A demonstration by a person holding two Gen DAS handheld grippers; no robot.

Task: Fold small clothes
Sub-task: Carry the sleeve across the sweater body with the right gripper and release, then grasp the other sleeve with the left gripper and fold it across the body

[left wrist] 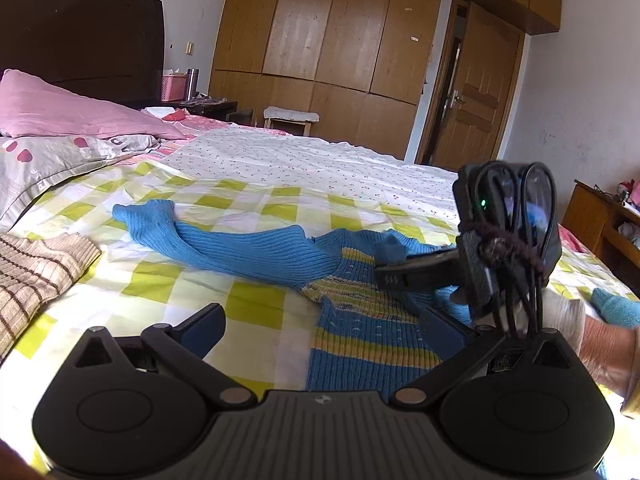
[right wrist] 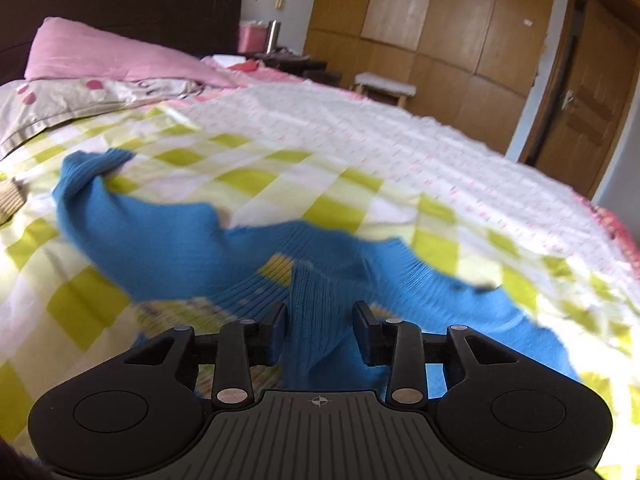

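A blue ribbed sweater (left wrist: 248,248) with yellow striped bands lies rumpled on the green-checked bedspread (left wrist: 256,312), one sleeve stretched out to the left. My left gripper (left wrist: 326,316) hovers low over its striped body, open wide and holding nothing. My right gripper (left wrist: 394,276) reaches in from the right at the collar area, held by a gloved hand (left wrist: 568,320). In the blurred right wrist view, the right gripper (right wrist: 320,320) stands partly open around a raised fold of the sweater (right wrist: 180,240). The fold sits between the pads, which do not visibly press on it.
A folded brown striped cloth (left wrist: 36,268) lies at the left edge of the bed. Pink and grey pillows (left wrist: 60,108) are at the headboard. A white dotted sheet (left wrist: 300,160) covers the far half. Wooden wardrobes (left wrist: 340,40) and a door (left wrist: 476,92) stand behind.
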